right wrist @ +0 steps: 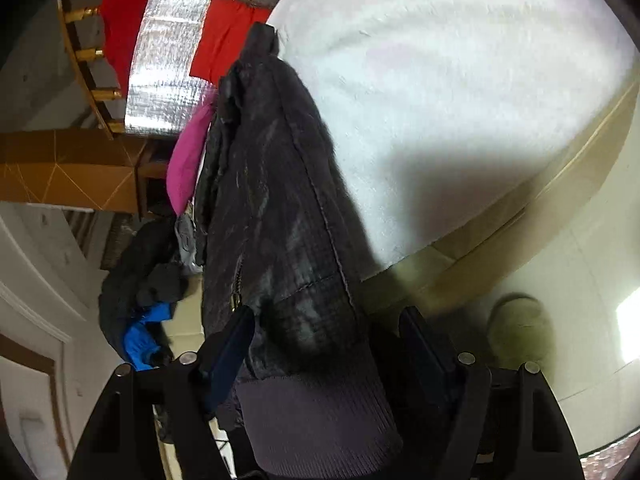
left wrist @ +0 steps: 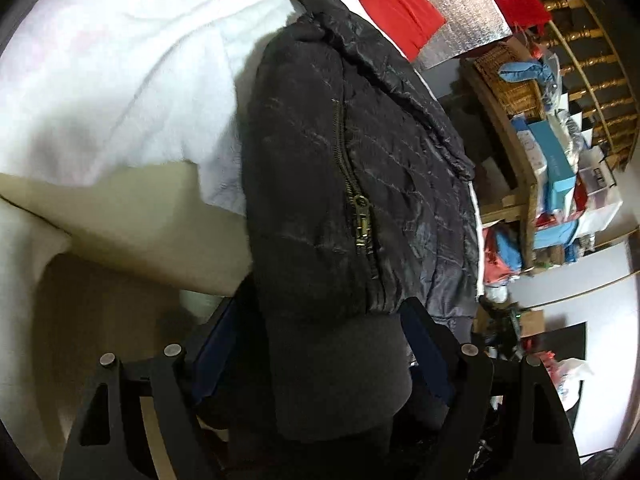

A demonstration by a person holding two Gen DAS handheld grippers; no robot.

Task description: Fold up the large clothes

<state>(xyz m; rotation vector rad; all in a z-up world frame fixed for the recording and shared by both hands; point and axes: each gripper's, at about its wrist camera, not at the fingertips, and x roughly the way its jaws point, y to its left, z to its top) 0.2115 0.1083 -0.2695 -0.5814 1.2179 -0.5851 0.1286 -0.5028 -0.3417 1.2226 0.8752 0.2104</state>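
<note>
A black quilted jacket (left wrist: 344, 168) with a brass zipper (left wrist: 362, 216) fills the middle of the left wrist view. My left gripper (left wrist: 320, 312) is shut on its ribbed hem, which bulges between the two fingers. The jacket lies partly on a white fluffy blanket (left wrist: 132, 68). In the right wrist view the same jacket (right wrist: 276, 200) stretches away from me over the blanket (right wrist: 460, 80). My right gripper (right wrist: 328, 316) is shut on another part of the ribbed hem. The far end of the jacket is bunched.
A cream table edge (right wrist: 520, 208) runs under the blanket. Red cloths (left wrist: 400, 8) and silver foil (left wrist: 452, 4) lie beyond. A cluttered wooden shelf (left wrist: 532, 184) stands right. A pink cloth (right wrist: 188, 160) and a dark clothes heap (right wrist: 140, 280) sit left.
</note>
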